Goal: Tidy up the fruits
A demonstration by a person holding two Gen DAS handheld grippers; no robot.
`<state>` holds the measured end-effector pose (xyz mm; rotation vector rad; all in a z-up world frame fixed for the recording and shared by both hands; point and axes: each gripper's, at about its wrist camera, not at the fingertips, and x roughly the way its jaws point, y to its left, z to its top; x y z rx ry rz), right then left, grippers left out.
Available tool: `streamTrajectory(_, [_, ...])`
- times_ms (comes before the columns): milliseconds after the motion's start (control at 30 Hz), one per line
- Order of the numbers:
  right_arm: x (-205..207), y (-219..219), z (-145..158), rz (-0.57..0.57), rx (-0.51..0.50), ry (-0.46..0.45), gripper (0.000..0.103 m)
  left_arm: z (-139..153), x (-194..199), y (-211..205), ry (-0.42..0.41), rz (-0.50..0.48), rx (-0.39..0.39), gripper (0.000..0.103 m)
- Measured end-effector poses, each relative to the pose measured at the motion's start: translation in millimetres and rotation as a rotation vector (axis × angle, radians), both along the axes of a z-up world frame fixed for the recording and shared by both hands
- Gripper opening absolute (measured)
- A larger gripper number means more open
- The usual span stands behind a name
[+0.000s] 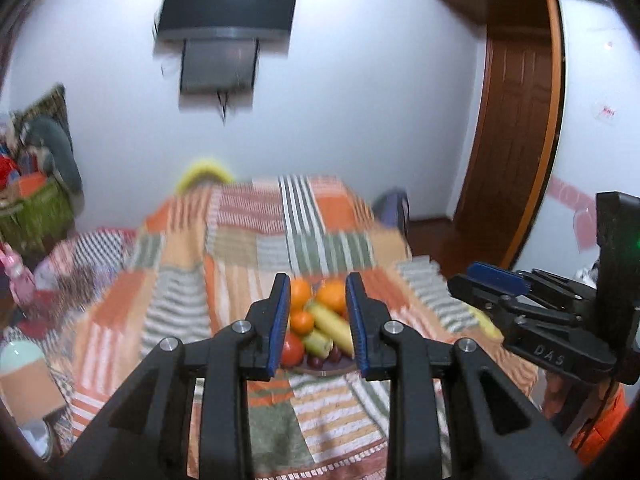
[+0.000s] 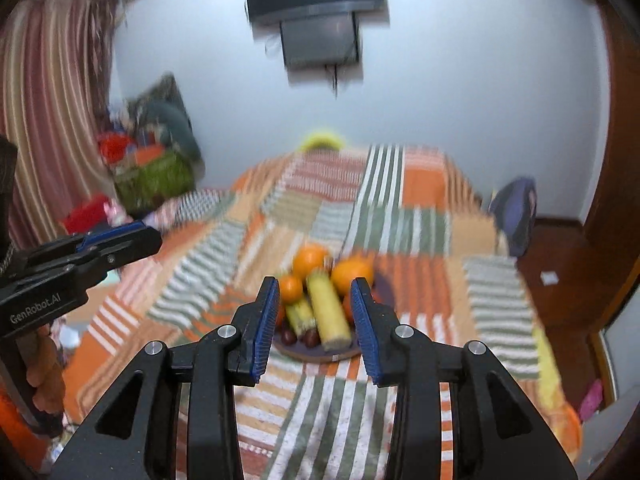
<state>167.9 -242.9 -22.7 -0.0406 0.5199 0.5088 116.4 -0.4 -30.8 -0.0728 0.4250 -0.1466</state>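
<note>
Across the room, a bed (image 1: 280,272) covered with a striped patchwork blanket (image 2: 352,408) was seen to fill most of both wrist views, with a dark screen (image 1: 228,4) mounted on the white wall above its far end and a wooden door (image 1: 516,128) standing at the right. On the near half of the blanket a plate (image 2: 320,354) was found, and the fruit was already gathered on it: two large oranges (image 2: 352,274) at the back, a smaller one (image 2: 291,288) in front of them, two bananas (image 2: 328,312) laid lengthwise down the middle, a red tomato-like fruit (image 1: 292,350) at the left front, and a few dark grapes (image 2: 310,336) at the near rim. Another yellow thing (image 1: 486,322) was glimpsed on the blanket to the right, just beside the right gripper (image 1: 476,280), but it was too blurred to be named with certainty.

The left gripper (image 1: 318,320) was held above the blanket with its jaws parted and nothing between them, the plate being framed in the gap. The right gripper was likewise held with jaws apart and empty, pointed at the same plate.

Both views were smeared by motion. Two stages could be fitted by such a scene: fruit heaped on the plate and waiting to be sorted out, or fruit already collected there with the work nearly over. Which of the two it was could not be settled. No fruit was held by either gripper, and both were kept short of the plate.
</note>
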Motion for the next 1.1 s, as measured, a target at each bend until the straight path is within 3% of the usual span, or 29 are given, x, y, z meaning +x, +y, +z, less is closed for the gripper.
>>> streamTrajectory(100, [-22, -6, 25, -0.006, 0.040, -0.084, 0.034, 24, -28, -3, -0.093, 0.030, 0.021, 0.039])
streamTrajectory(167, [-38, -9, 40, -0.008, 0.065, -0.142, 0.034, 35, -47, -6, -0.155, 0.058, 0.032, 0.054])
streamTrajectory(267, [-54, -8, 51, -0.009, 0.085, -0.203, 0.035, 47, -67, -10, -0.215, 0.077, 0.053, 0.060])
streamTrajectory(333, [-63, -8, 57, -0.010, 0.100, -0.240, 0.044, 51, -76, -10, -0.230, 0.078, 0.051, 0.068])
streamTrajectory(500, [-74, -2, 61, -0.016, 0.103, -0.303, 0.060, 55, -87, -12, -0.256, 0.081, 0.057, 0.075])
streamTrajectory(567, [-75, -1, 59, -0.030, 0.101, -0.321, 0.070, 55, -92, -14, -0.266, 0.084, 0.056, 0.088])
streamTrajectory(633, [-75, -2, 58, -0.053, 0.105, -0.342, 0.082, 56, -95, -15, -0.276, 0.089, 0.061, 0.093])
streamTrajectory(833, [-83, -6, 58, -0.113, 0.108, -0.364, 0.103, 53, -101, -18, -0.279, 0.092, 0.076, 0.101])
streamTrajectory(1100, [-89, -11, 55, -0.125, 0.101, -0.356, 0.103, 52, -104, -22, -0.277, 0.089, 0.080, 0.103])
